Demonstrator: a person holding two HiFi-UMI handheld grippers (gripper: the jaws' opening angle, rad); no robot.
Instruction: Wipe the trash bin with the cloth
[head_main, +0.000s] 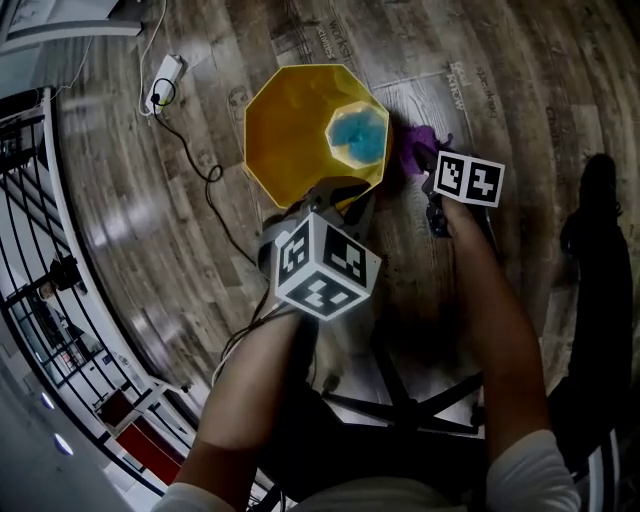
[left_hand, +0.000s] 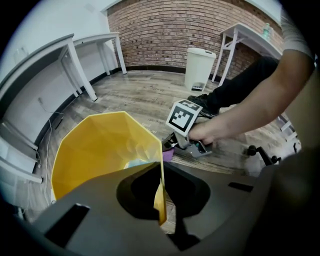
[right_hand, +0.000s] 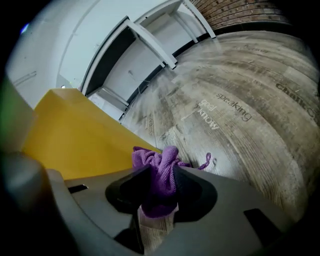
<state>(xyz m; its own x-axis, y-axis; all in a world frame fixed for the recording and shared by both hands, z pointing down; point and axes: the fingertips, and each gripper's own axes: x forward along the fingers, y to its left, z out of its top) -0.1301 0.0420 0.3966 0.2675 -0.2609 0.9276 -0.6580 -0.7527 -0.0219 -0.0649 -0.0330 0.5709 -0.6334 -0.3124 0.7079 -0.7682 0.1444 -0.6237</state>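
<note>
Jaws of the left gripper (left_hand: 161, 200) pinch the bin (head_main: 285, 140) rim at 6 o'clock, apparently steadying it. The right gripper (right_hand: 159, 187) clamps the cloth (right_hand: 161, 170) by the outer wall at 3 o'clock. Wiping looks to be in hand; the next move calls for dragging the cloth along that wall with firm contact.

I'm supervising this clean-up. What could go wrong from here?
The left gripper pinches only the thin rim of the yellow faceted plastic trash bin, so a hard wipe could tip it. The right gripper holds the purple cloth by one bunch; dragging may pull it free.
</note>
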